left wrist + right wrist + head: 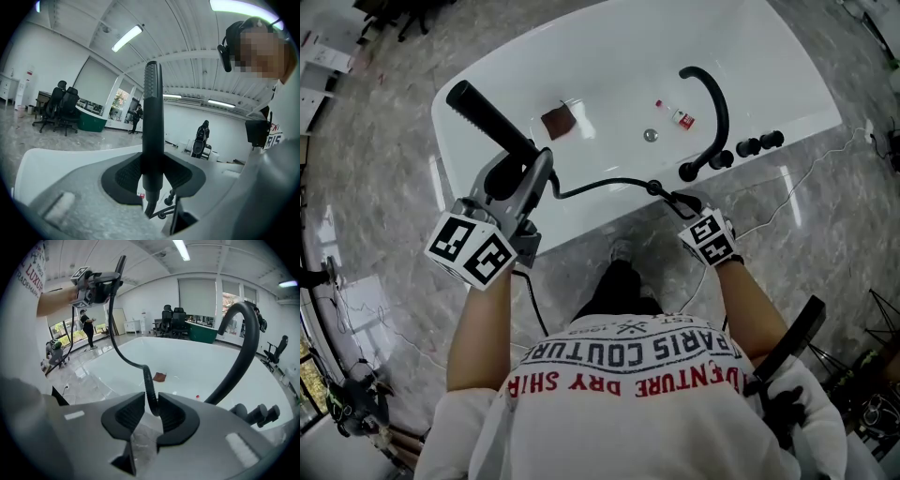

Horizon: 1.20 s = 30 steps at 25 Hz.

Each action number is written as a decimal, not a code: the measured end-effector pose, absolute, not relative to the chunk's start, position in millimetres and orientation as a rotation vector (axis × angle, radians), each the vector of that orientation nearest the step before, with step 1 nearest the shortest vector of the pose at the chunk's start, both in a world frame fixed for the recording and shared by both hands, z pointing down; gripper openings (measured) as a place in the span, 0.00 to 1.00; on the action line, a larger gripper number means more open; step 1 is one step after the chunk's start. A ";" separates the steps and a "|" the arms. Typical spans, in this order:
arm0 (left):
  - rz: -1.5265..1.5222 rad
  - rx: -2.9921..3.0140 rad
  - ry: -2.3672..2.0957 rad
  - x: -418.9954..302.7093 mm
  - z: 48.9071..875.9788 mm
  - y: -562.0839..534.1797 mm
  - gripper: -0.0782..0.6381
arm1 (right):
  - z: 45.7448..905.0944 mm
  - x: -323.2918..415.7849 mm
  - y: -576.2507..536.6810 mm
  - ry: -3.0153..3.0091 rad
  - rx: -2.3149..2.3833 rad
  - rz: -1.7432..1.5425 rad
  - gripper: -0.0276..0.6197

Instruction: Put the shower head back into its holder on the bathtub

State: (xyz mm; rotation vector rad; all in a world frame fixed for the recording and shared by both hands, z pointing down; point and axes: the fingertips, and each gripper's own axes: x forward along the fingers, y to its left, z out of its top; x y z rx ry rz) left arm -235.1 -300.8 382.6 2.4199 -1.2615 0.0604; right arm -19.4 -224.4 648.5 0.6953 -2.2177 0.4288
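The black shower head (492,122) points up and to the left over the tub's near-left corner, and my left gripper (530,155) is shut on its handle. In the left gripper view the shower head (152,117) stands upright between the pads of the left gripper (153,176). Its black hose (600,183) runs right along the white bathtub's (787,66) near rim to my right gripper (680,200). In the right gripper view the hose (151,394) passes between the pads of the right gripper (151,411), whose jaws are open and stand loosely around it.
A black arched spout (717,108) and black knobs (759,143) sit on the tub's right rim. A brown cloth (558,121), a small bottle (680,115) and the drain (651,135) are in the tub. A white cable (787,197) crosses the marble floor.
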 end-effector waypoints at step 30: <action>-0.045 2.387 -1.225 -252.3 374.6 -304.5 0.31 | 755.7 -42.4 -240.1 -2.028 0.627 0.529 0.25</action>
